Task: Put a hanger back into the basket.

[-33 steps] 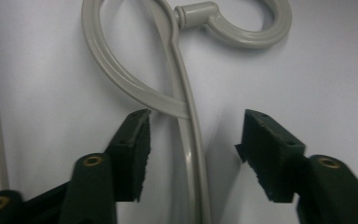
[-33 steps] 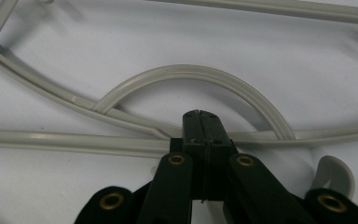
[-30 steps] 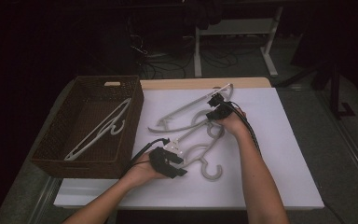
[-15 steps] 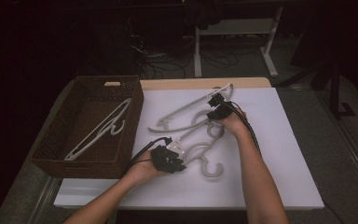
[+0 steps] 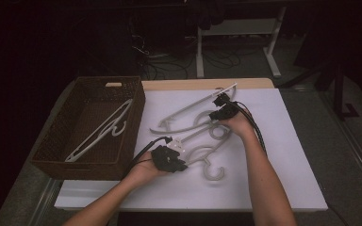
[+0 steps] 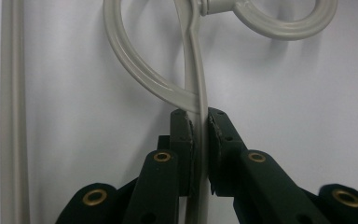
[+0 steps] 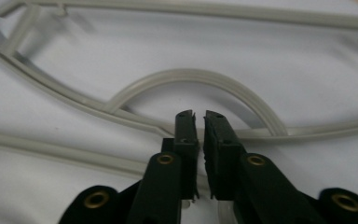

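My left gripper [image 6: 199,126] has just been closing, and now its two black jaws pinch the thin bar of the near hanger [image 6: 196,70]. That grey hanger lies flat on the white board [image 5: 283,155], close to the front edge, with its hook [image 5: 215,173] curling toward my right.

My right gripper [image 7: 199,122] has just been opening a little. Its jaws stand a thin crack apart, right over a grey bar. I cannot tell if they hold it or which hanger it belongs to.

I count three hangers. Two are on the board: the near one and the far hanger [image 5: 188,113], which points at the back edge. They cross each other in the middle. One white hanger [image 5: 101,134] lies slanted in the brown basket [image 5: 47,141].

The basket sits touching the board's left edge. The right side of the board is bare, so there is lots of room there. My hands are well apart.
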`<state>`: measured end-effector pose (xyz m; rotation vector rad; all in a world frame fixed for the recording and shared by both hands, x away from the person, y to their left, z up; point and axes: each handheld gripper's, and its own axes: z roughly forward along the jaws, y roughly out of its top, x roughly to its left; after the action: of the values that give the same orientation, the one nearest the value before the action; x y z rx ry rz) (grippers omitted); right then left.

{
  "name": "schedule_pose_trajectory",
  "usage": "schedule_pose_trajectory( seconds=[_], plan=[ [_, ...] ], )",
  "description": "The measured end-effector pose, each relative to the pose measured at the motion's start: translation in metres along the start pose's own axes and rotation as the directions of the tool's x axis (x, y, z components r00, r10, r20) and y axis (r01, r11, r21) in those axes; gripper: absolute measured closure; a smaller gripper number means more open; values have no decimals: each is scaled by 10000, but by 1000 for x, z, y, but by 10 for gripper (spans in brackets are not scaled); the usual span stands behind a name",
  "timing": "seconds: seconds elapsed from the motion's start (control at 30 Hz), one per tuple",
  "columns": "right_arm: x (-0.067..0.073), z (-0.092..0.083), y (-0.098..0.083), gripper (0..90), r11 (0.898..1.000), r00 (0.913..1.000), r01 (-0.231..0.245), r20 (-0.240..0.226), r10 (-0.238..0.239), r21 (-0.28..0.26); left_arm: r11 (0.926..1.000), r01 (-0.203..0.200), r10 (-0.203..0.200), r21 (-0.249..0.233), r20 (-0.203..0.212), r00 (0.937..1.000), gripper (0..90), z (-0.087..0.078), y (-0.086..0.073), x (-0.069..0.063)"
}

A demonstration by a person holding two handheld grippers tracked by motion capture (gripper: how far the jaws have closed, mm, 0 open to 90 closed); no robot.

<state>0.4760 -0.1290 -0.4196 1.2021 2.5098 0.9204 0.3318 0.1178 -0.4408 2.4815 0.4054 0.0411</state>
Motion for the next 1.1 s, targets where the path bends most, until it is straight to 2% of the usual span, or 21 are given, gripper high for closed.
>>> schedule_pose_trajectory(
  seconds=[0.13,0.23,0.47,0.63,0.83,1.1],
  plan=[
    [3,-19,3,672,9990,10000,39,-74,-42,-453,9997,94,-95,-231,-46,9999,819,-7,1,1],
    [2,-33,1,573,9969,9998,-106,-149,94,-780,9988,202,-202,-440,-12,9998,819,-10,0,1],
    [0,-70,-9,442,9910,9997,-243,-7,244,-1315,9960,373,-364,-810,130,9993,820,-19,2,1],
    [-3,-91,-26,401,9873,9993,-335,138,360,-1551,9942,550,-533,-924,205,9984,819,-21,1,2],
    [-4,-108,-52,337,9841,9993,-245,241,291,-1758,9907,785,-749,-1112,360,9965,819,-26,4,5],
    [10,-118,-82,247,9806,9998,19,220,25,-1961,9865,1096,-1047,-1219,464,9934,819,-34,8,9]
  ],
)
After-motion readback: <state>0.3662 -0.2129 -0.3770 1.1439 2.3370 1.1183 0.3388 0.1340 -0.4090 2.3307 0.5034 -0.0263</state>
